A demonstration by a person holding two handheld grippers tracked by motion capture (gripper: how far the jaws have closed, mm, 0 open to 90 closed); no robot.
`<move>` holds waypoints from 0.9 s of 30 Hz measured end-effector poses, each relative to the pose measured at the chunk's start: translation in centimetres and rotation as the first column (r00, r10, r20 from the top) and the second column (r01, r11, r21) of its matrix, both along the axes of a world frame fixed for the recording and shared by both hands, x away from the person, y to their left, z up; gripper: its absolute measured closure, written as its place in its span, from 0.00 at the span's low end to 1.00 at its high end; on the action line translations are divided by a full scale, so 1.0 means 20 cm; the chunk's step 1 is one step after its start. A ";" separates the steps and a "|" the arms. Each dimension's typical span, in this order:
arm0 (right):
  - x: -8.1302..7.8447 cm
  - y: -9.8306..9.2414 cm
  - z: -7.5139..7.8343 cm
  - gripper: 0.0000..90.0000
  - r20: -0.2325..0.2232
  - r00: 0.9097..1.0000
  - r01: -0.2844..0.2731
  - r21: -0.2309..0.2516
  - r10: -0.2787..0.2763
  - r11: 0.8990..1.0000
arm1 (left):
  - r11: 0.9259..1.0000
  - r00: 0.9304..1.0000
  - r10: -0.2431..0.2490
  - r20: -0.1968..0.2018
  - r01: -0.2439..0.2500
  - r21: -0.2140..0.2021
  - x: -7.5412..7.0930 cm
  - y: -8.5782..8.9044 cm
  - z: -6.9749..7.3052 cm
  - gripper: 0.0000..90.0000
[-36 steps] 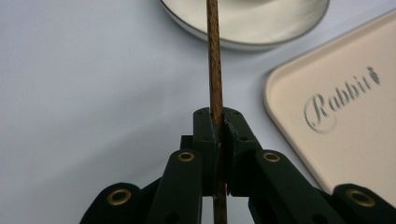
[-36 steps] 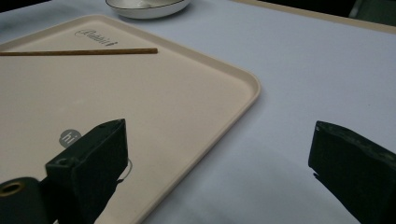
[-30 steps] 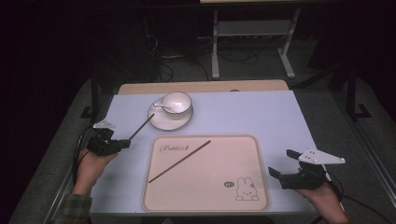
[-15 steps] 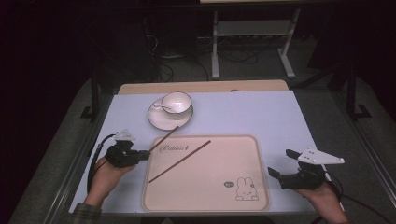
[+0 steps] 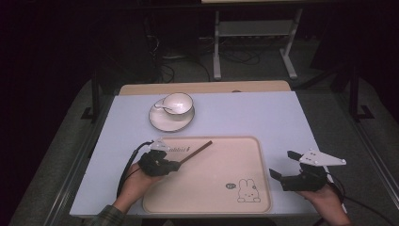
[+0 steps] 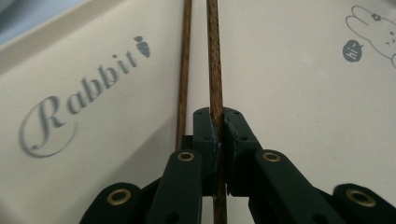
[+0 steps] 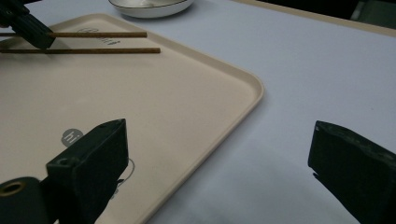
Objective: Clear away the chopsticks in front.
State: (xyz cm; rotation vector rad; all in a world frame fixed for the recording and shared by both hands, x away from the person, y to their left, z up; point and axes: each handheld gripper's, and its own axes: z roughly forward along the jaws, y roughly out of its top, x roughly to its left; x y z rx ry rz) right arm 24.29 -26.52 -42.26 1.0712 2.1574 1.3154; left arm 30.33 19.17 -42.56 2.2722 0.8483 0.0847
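My left gripper (image 5: 164, 163) (image 6: 219, 119) is shut on a brown chopstick (image 6: 214, 60), which points up and to the right over the left part of the beige rabbit tray (image 5: 221, 197). A second chopstick (image 6: 184, 70) lies on the tray just beside the held one, nearly parallel to it. In the right gripper view both chopsticks (image 7: 98, 34) (image 7: 93, 50) run side by side at the top left. My right gripper (image 5: 282, 164) (image 7: 219, 158) hovers open over the tray's right edge with nothing between its jaws.
A white cup with a spoon in it stands on a saucer (image 5: 171, 118) behind the tray. The light table (image 5: 263, 117) has bare surface to the right of the saucer. A wooden strip (image 5: 202, 87) runs along its far edge.
My left gripper has carried the chopstick from beside the saucer down and right to the tray, next to the lying chopstick. The right gripper has stayed in place.
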 end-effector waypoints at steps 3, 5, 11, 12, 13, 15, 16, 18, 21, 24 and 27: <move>0.00 0.00 0.00 0.05 -0.002 1.000 0.001 -0.001 -0.001 1.000 | 1.000 1.000 0.007 0.003 -0.007 0.022 0.00 -0.02 -0.03 0.94; 0.00 0.00 0.00 0.05 -0.001 1.000 0.000 -0.002 0.000 1.000 | 0.999 1.000 0.012 0.003 -0.012 0.030 0.00 -0.02 -0.05 0.93; 0.00 0.00 0.00 0.05 0.000 1.000 0.000 -0.001 0.000 1.000 | 0.999 1.000 0.006 0.018 -0.007 0.037 0.00 -0.03 -0.06 0.90; 0.00 0.00 0.00 0.05 0.000 1.000 0.000 -0.001 0.000 1.000 | 0.999 1.000 0.006 0.020 -0.007 0.040 0.00 -0.03 -0.06 0.90; 0.00 0.00 0.00 0.05 0.000 1.000 -0.001 -0.001 0.001 1.000 | 0.999 1.000 0.007 0.021 -0.008 0.039 0.00 -0.03 -0.06 0.91; 0.00 0.00 0.00 0.05 0.000 1.000 -0.001 -0.001 0.001 1.000 | 0.999 1.000 0.005 0.020 -0.006 0.041 0.00 -0.03 -0.06 0.90; 0.00 0.00 0.00 0.05 0.001 1.000 -0.001 -0.001 0.001 1.000 | 0.999 1.000 0.007 0.022 -0.007 0.037 0.00 -0.04 -0.05 0.90; 0.00 0.00 0.00 0.05 0.001 1.000 0.000 0.001 0.000 1.000 | 1.000 0.999 0.000 0.040 -0.001 0.021 0.01 -0.04 -0.02 0.86; 0.00 0.00 0.00 0.05 -0.001 1.000 0.001 -0.002 -0.001 1.000 | 0.999 0.999 -0.028 0.046 0.029 -0.023 0.06 -0.08 0.01 0.85; 0.00 0.01 0.00 0.05 -0.001 1.000 0.000 -0.003 0.000 1.000 | 0.995 0.995 -0.086 0.054 0.088 -0.037 0.13 -0.16 0.03 0.91; 0.00 0.01 0.00 0.05 -0.001 1.000 0.001 -0.002 -0.001 1.000 | 0.991 0.990 -0.129 0.052 0.131 -0.038 0.19 -0.27 0.03 0.97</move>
